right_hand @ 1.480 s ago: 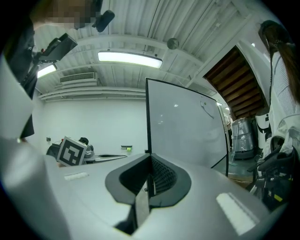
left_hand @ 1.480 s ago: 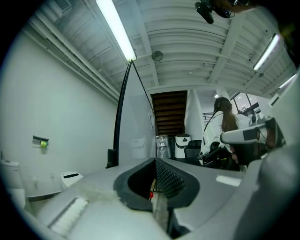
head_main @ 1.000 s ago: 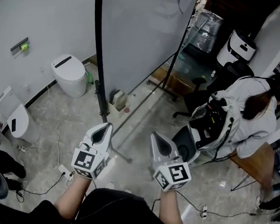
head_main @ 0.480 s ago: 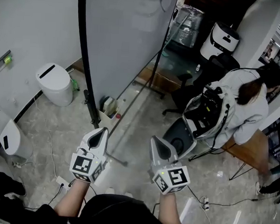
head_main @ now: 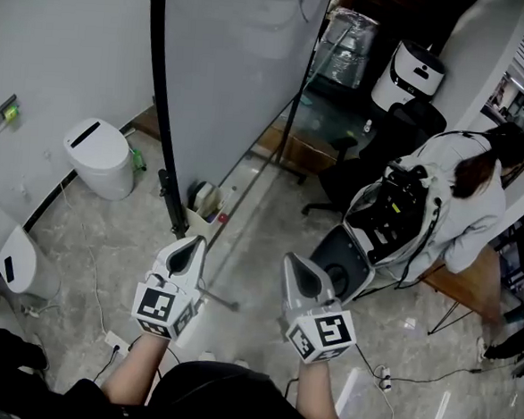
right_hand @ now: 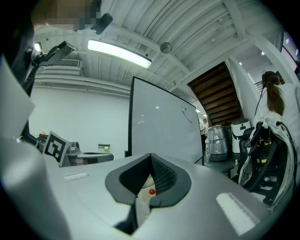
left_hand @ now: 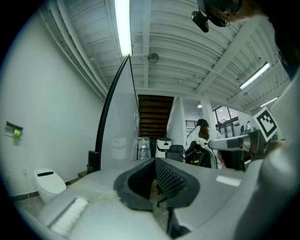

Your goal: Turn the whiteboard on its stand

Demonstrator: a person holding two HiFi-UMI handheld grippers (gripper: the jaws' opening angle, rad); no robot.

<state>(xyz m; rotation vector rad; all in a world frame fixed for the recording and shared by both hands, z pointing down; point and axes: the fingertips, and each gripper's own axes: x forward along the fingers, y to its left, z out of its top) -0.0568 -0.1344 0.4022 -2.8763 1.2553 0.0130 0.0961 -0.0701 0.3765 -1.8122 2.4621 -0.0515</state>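
Floor tiles (head_main: 91,228) bear the upright whiteboard (head_main: 236,68), its length running away.

White toilet (head_main: 97,155) by wall (head_main: 68,38); seated person (head_main: 466,209) at right; plastic-wrapped item (head_main: 343,50), possibly cabinet, far back.

the left gripper (head_main: 195,242) and the right gripper (head_main: 291,262) are held side by side in front of the body, apart from each other, both pointing forward and level. the left forearm (head_main: 133,367) and the right forearm (head_main: 322,404) reach out bare from the torso, roughly parallel. each gripper's jaws meet at the tips, with nothing between them.
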